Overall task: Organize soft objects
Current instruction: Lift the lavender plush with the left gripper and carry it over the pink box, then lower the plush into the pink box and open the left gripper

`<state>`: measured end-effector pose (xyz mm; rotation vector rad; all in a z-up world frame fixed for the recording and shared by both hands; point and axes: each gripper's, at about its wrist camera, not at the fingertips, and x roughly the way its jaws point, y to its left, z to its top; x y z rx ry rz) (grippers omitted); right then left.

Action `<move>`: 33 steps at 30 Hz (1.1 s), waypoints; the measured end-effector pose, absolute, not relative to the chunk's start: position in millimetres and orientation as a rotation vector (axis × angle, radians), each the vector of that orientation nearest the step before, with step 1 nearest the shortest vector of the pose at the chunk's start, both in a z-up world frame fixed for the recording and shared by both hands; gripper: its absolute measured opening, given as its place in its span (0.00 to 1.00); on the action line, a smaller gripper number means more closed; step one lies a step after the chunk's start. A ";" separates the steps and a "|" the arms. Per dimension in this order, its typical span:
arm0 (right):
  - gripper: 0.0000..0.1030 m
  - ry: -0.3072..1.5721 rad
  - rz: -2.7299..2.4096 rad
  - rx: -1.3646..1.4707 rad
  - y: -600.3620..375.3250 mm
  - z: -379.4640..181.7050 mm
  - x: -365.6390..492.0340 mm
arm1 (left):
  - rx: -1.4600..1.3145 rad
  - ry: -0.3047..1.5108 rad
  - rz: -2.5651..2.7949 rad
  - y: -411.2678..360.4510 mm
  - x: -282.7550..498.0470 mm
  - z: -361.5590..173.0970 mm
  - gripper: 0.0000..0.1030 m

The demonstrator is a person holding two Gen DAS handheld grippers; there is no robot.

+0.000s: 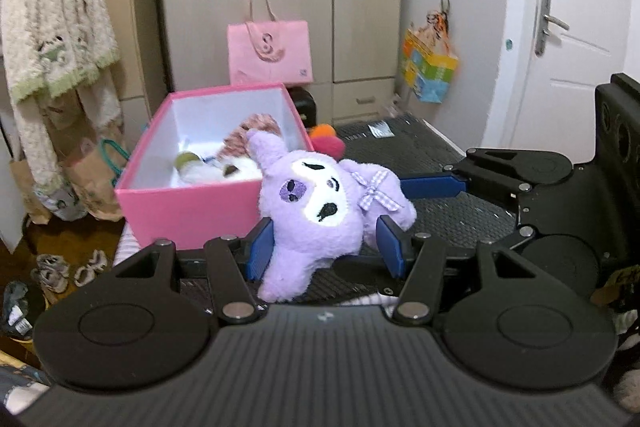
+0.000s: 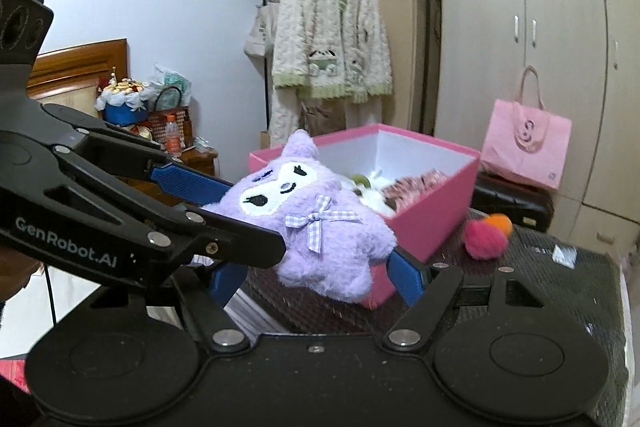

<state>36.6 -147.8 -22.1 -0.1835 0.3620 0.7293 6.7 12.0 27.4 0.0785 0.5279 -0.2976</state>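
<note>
A purple plush toy (image 1: 320,211) with a white face and checked bow is held beside the open pink box (image 1: 184,211). My left gripper (image 1: 326,249) is shut on the plush's head. My right gripper (image 2: 316,277) has its blue fingers on both sides of the plush's lower body (image 2: 320,243) and is shut on it; its finger (image 1: 432,185) also shows in the left wrist view. The pink box (image 2: 432,223) holds a white plush (image 1: 216,169) and a pink knitted item (image 1: 248,131). A pink and orange pompom (image 2: 486,233) lies on the dark mat behind the box.
The box stands on a dark mesh-covered table (image 1: 460,211). A pink paper bag (image 1: 270,53) stands behind the box before a wardrobe. A fluffy cardigan (image 1: 52,23) hangs on a rack at left. Shoes (image 1: 68,269) lie on the floor. A door (image 1: 576,27) is at right.
</note>
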 end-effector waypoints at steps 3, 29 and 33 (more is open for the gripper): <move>0.78 0.335 0.737 -0.202 -139.2 -13.5 41.7 | 0.082 0.500 -0.282 18.2 12.6 36.0 0.52; 0.78 0.389 0.765 -0.195 -90.9 28.5 245.2 | -0.128 0.487 -0.280 97.5 214.2 53.1 0.53; 0.78 0.386 0.781 -0.220 -82.0 22.8 271.9 | -0.183 0.532 -0.271 109.3 245.1 44.6 0.53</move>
